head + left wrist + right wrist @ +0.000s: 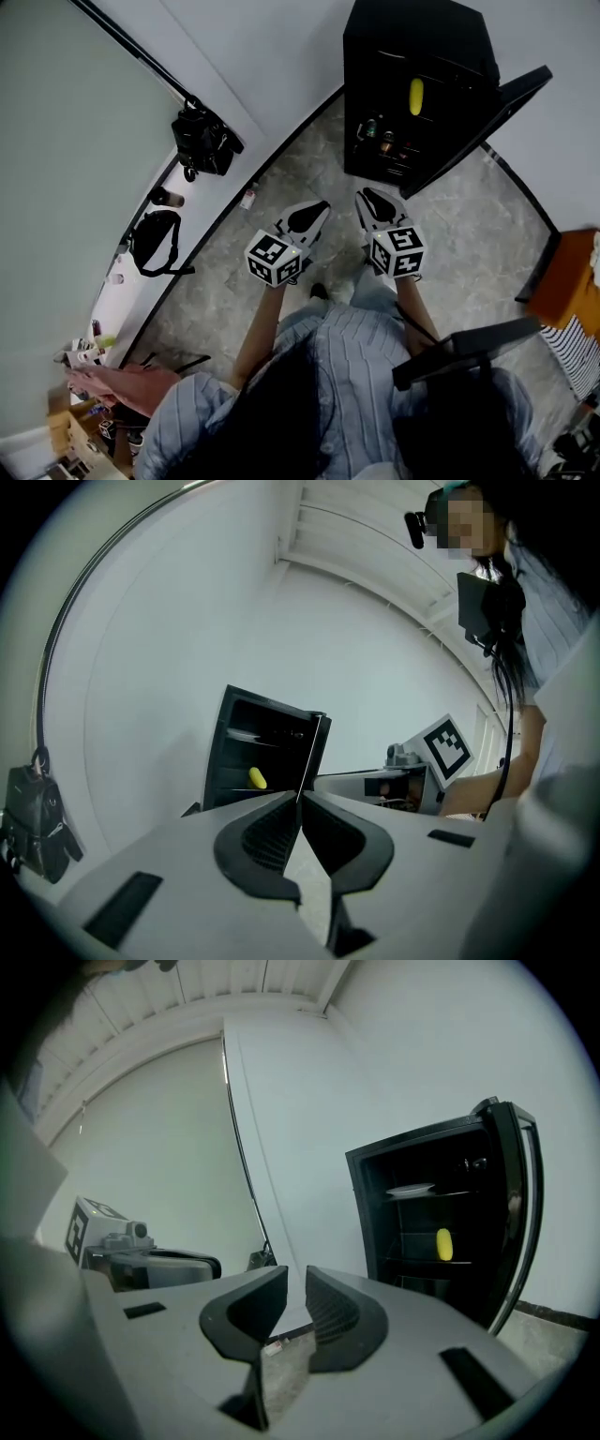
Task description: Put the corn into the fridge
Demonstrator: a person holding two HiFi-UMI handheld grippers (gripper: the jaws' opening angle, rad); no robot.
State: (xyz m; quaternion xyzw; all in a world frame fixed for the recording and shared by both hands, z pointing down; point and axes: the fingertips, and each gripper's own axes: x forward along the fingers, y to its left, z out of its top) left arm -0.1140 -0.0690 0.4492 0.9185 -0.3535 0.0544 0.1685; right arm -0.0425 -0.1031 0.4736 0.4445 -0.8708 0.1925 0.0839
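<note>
The yellow corn (415, 97) lies on a shelf inside the black fridge (412, 37), whose door (487, 122) stands open to the right. The left gripper view shows the corn (257, 778) well ahead, and so does the right gripper view, where the corn (443, 1244) sits below a white plate (410, 1189). Both grippers hang over the floor in front of the fridge, apart from it. My left gripper (314, 214) has its jaws together and holds nothing. My right gripper (373, 202) shows a narrow gap between its jaws, also with nothing in it.
Bottles and cans (380, 141) fill the fridge's lower shelf. A black bag (202, 141) and a second bag (157, 239) lie along the left wall, with a small bottle (247, 198) on the floor nearby. An orange piece of furniture (572, 281) stands at the right.
</note>
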